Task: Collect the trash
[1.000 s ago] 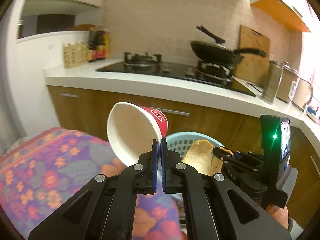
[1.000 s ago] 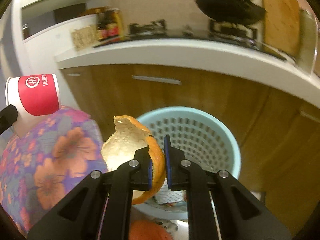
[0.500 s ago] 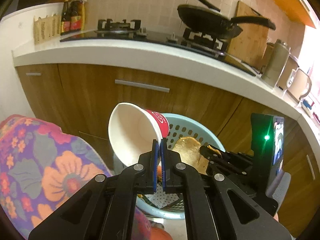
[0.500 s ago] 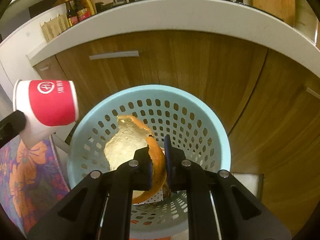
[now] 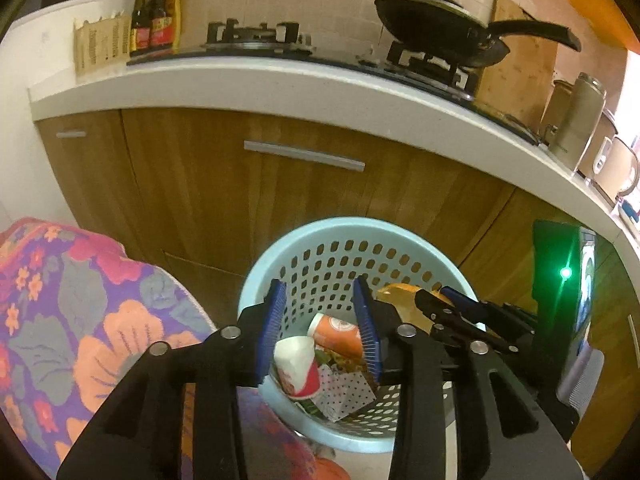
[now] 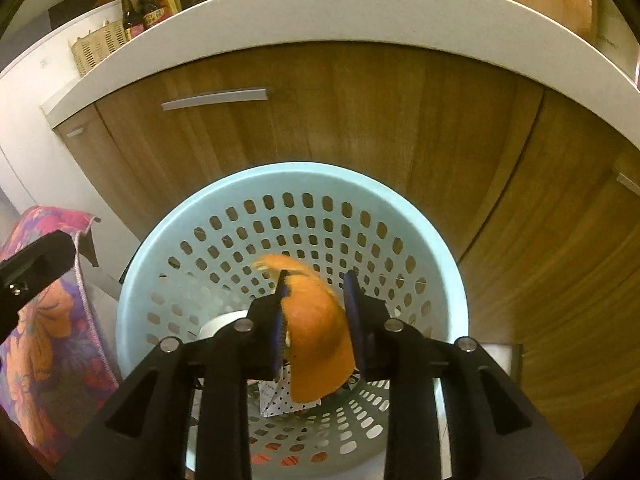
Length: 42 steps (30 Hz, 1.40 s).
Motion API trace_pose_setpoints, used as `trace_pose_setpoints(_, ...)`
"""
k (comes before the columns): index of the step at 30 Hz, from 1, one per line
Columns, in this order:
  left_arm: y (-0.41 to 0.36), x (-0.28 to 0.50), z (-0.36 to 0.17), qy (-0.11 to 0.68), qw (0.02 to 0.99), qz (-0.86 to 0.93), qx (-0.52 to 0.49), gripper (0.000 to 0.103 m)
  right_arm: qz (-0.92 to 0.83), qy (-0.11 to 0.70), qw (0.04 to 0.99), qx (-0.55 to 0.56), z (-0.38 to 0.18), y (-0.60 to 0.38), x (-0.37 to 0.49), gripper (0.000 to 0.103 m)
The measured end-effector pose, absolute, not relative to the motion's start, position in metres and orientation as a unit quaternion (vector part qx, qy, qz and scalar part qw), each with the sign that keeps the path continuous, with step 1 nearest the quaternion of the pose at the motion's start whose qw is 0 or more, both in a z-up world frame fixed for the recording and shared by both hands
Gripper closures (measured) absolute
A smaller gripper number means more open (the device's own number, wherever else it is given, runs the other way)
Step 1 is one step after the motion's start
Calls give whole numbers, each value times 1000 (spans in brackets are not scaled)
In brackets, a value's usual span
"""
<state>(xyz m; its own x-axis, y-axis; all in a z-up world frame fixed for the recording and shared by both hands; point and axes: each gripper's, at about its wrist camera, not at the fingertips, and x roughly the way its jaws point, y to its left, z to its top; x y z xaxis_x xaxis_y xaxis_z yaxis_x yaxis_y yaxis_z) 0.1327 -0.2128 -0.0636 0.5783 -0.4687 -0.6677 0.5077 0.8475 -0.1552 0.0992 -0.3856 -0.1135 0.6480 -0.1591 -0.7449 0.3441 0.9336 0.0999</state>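
Jaws of both grippers are opening over the basket [image 5: 256, 276]; no writing is legible.

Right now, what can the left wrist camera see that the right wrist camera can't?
Only the left wrist view shows the paper cup lying in the bin, an orange cup beside it, and the frying pan on the stove. Its left claw is opening with nothing between the pads.

Only the right wrist view shows the orange peel's outer skin between the opening right claw, apparently slipping free.

Both show the blue basket, the wooden cabinets and the flowery cloth.
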Motion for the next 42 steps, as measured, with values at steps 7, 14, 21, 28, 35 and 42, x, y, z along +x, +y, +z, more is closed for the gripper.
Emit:
trace_pose_setpoints(7,-187,124,-42,343,902,-264,10,58,-141,363,916,98,-86,-372,90,70)
trace_pose_setpoints(14,-148,115,-26,323,917,-235,-6,51,-134,327,931,94,-54,-353,83,70)
trace_pose_setpoints(21,-90,94,-11,298,937,-181,-28,37,-112,300,944,83,-30,-318,70,70)
trace_pose_setpoints(28,-35,63,1,245,963,-109,-18,17,-84,274,956,62,-13,-263,61,70)
trace_pose_setpoints(35,-24,55,-6,239,964,-112,-12,17,-125,239,962,46,-9,-234,37,57)
trace_pose_setpoints(42,-22,45,-9,218,972,-81,-25,17,-151,218,963,40,-3,-234,22,46)
